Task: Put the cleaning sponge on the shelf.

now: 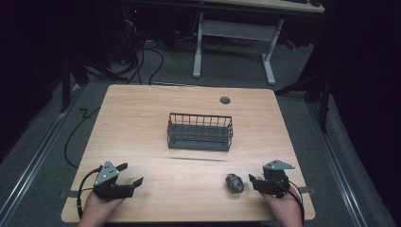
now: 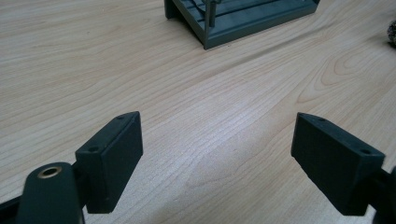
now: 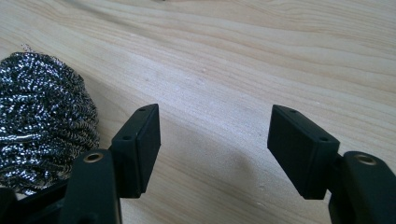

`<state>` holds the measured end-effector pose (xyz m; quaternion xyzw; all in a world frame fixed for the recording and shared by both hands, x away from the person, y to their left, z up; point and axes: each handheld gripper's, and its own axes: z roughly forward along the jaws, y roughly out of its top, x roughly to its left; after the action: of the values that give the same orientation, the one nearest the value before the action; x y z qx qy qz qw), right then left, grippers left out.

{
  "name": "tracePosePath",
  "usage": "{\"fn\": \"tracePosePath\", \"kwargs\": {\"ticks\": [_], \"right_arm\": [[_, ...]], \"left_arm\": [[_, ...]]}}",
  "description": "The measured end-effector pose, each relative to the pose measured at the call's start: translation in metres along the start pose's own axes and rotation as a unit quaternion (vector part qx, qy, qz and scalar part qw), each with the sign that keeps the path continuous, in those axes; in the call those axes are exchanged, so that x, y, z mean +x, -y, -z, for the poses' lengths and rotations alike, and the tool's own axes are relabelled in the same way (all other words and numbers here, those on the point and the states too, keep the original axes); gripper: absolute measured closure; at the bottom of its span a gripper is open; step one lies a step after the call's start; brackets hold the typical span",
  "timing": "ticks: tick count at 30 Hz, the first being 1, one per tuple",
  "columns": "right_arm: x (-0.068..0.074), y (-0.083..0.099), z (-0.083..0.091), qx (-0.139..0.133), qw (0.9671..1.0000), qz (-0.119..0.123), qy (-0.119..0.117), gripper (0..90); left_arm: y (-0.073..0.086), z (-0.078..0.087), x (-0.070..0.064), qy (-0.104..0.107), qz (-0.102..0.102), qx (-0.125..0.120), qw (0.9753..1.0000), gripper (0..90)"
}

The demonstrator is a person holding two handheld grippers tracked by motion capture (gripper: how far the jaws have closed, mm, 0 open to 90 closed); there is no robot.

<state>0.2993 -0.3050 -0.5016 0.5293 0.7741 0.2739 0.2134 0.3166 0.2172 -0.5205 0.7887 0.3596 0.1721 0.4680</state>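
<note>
A dark wire basket (image 1: 200,141) stands in the middle of the wooden table (image 1: 137,118), and nothing shows inside it. A steel-wool scourer (image 1: 234,183) lies near the front right. My right gripper (image 1: 254,183) sits just right of the scourer, open, jaws pointing left. In the right gripper view the scourer (image 3: 42,116) lies outside the left jaw, and the gap of the right gripper (image 3: 215,114) holds bare wood. My left gripper (image 1: 131,173) rests open at the front left. Its view shows the left gripper (image 2: 217,121) over bare wood, with the basket corner (image 2: 247,23) beyond and the scourer (image 2: 392,32) at the right edge.
A round cable grommet (image 1: 225,100) sits in the table's far side. Behind the table stands a white-legged desk (image 1: 234,28), with cables (image 1: 151,56) on the floor. A hand holds each gripper at the table's front edge.
</note>
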Motion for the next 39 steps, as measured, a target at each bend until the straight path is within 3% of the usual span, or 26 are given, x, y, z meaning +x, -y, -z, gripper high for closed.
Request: {"fn": "tracePosePath", "kwargs": {"ticks": [8, 16, 20, 25, 26, 28, 34, 39], "right_arm": [[-0.007, -0.004, 0.001, 0.027, 0.9995, -0.007, -0.014, 34.1], [-0.009, -0.009, 0.002, 0.059, 0.998, 0.001, -0.023, 34.0], [-0.007, -0.012, 0.002, 0.077, 0.9966, 0.016, -0.024, 33.9], [-0.001, -0.019, 0.003, 0.108, 0.9928, 0.045, -0.023, 33.5], [0.001, -0.022, 0.004, 0.122, 0.9906, 0.057, -0.023, 33.3], [0.002, -0.023, 0.004, 0.127, 0.9897, 0.061, -0.025, 33.2], [0.007, -0.031, 0.006, 0.167, 0.9812, 0.092, -0.027, 32.8], [0.008, -0.035, 0.008, 0.181, 0.9784, 0.094, -0.03, 32.9]], "left_arm": [[0.0, 0.0, 0.0, 0.0, 0.001, -0.001, 1.0, 17.1], [0.001, -0.001, -0.001, 0.002, 0.0, 0.003, 1.0, 17.1], [0.001, -0.001, 0.0, 0.002, 0.001, 0.003, 1.0, 17.2], [0.001, -0.004, -0.003, 0.007, -0.005, 0.008, 0.9999, 17.2], [0.001, -0.004, -0.003, 0.007, -0.005, 0.009, 0.9999, 17.2], [0.001, -0.004, -0.003, 0.007, -0.005, 0.008, 0.9999, 17.2], [0.001, -0.003, -0.002, 0.006, -0.001, 0.007, 1.0, 17.2], [0.001, -0.003, -0.002, 0.007, -0.002, 0.006, 1.0, 17.2]]}}
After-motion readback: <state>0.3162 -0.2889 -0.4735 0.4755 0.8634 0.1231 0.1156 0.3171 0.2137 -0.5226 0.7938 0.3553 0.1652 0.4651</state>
